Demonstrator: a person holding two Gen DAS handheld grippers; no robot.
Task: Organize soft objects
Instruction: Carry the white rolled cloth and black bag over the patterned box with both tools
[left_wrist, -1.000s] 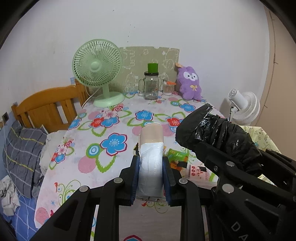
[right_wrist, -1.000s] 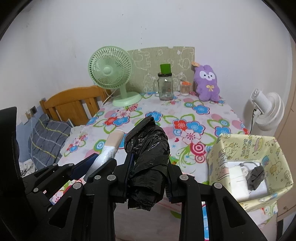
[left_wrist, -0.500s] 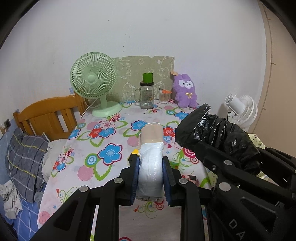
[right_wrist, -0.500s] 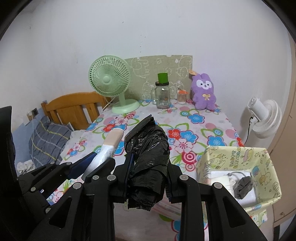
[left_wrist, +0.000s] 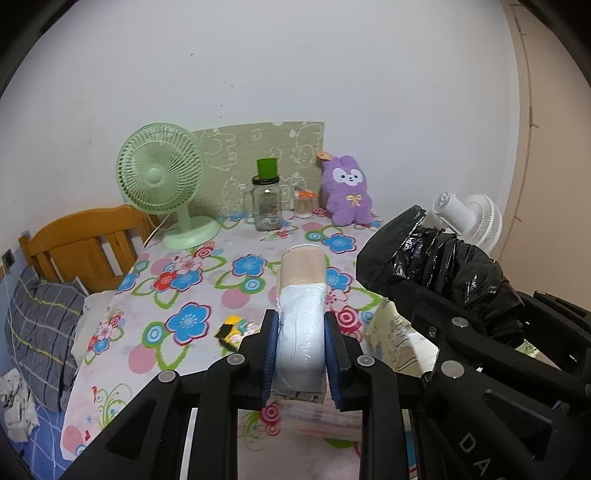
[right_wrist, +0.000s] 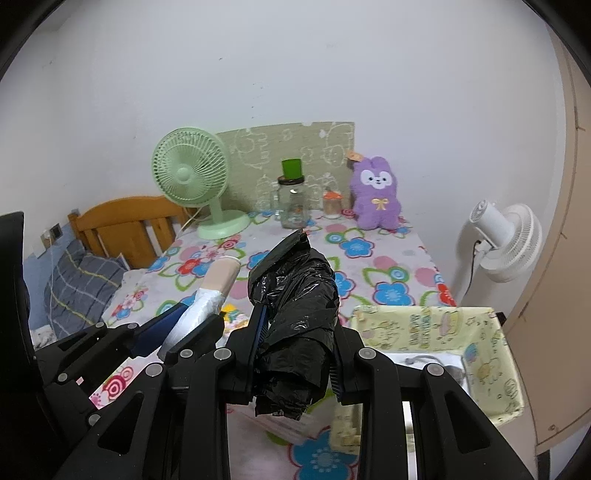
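Left wrist view: the left gripper (left_wrist: 300, 350) clamps a white-and-beige roll (left_wrist: 301, 314) above the floral table (left_wrist: 177, 295), left of the black bag bundle (left_wrist: 443, 273). Right wrist view: the right gripper (right_wrist: 295, 354) clamps the black bag bundle (right_wrist: 295, 306) above the table's near edge, left of the yellow fabric bin (right_wrist: 491, 354).

Right gripper (right_wrist: 295, 354) clamps black plastic bag (right_wrist: 295, 295) above floral table (right_wrist: 388, 266).

Green fan (left_wrist: 159, 177), glass jar (left_wrist: 266, 206)

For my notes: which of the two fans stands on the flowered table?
The green fan, beside the glass jar. The white fan stands off the table, at its right.
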